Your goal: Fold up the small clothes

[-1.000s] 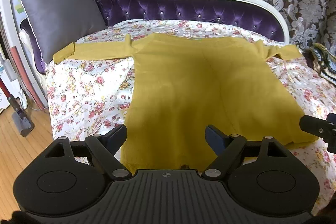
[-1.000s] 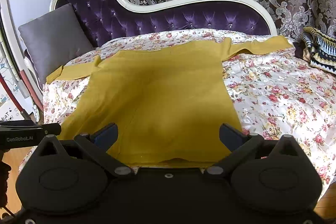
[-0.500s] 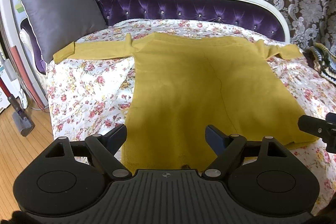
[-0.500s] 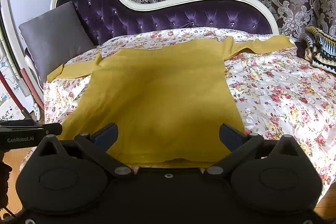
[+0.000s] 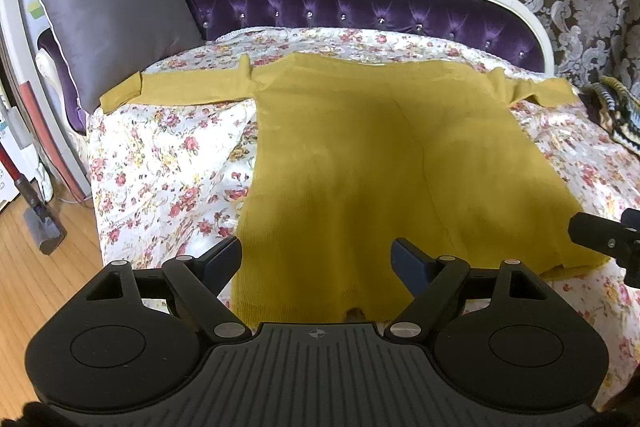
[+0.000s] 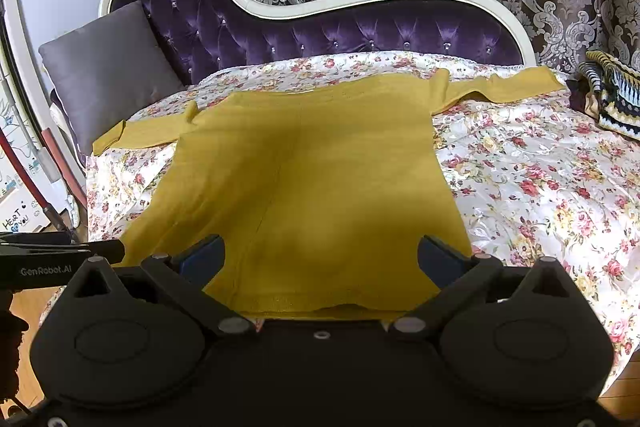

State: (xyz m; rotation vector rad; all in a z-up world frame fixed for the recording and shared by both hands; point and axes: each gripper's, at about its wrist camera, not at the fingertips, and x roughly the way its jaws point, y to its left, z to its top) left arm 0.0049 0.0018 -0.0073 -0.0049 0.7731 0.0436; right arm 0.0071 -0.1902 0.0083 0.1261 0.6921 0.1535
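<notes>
A mustard yellow long-sleeved sweater (image 5: 360, 163) lies flat on the floral bedspread (image 5: 168, 163), hem toward me, both sleeves spread out sideways. It also shows in the right wrist view (image 6: 304, 179). My left gripper (image 5: 318, 259) is open and empty, hovering over the hem near the sweater's left half. My right gripper (image 6: 320, 255) is open and empty, over the hem near its right half. The right gripper's finger shows at the right edge of the left wrist view (image 5: 604, 235). The left gripper shows at the left edge of the right wrist view (image 6: 60, 259).
A grey cushion (image 5: 116, 15) leans on the purple tufted headboard (image 5: 320, 3) at the back left. A striped knitted item (image 6: 612, 95) lies at the bed's right edge. A vacuum (image 5: 36, 211) stands on the wooden floor at left. Patterned curtains hang behind.
Both grippers have drifted very slightly; the sweater lies as before and both grippers stay open.
</notes>
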